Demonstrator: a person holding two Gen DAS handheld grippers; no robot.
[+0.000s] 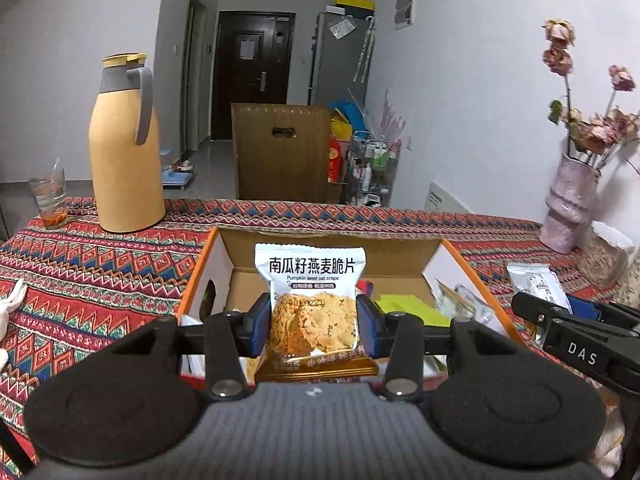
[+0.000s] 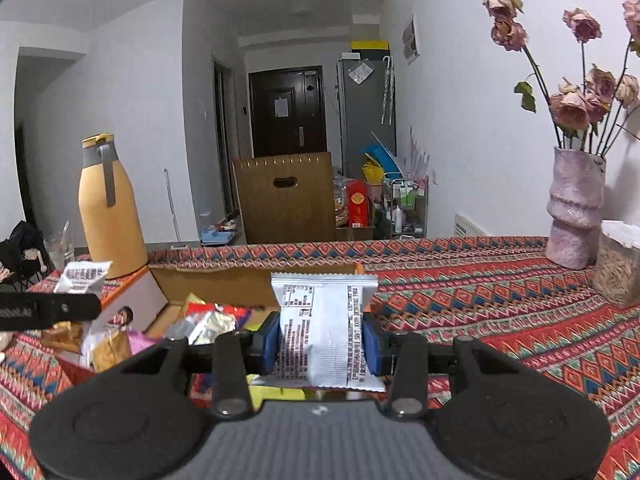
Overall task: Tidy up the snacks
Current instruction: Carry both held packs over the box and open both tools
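Two sets of blue-padded fingers (image 1: 365, 330), each clamped on a snack: left gripper (image 1: 314, 330) pinching an oat crisp packet (image 1: 311, 300) mid-body, right gripper (image 2: 320, 344) squeezing a white packet (image 2: 325, 328), both raised over the snack-filled cardboard box (image 1: 208, 264) on the patterned table (image 1: 100, 264). Light, crinkly, probably brittle inside; best held by the sides. Legible: "Pumpkin seed oat crisps", "DAS".
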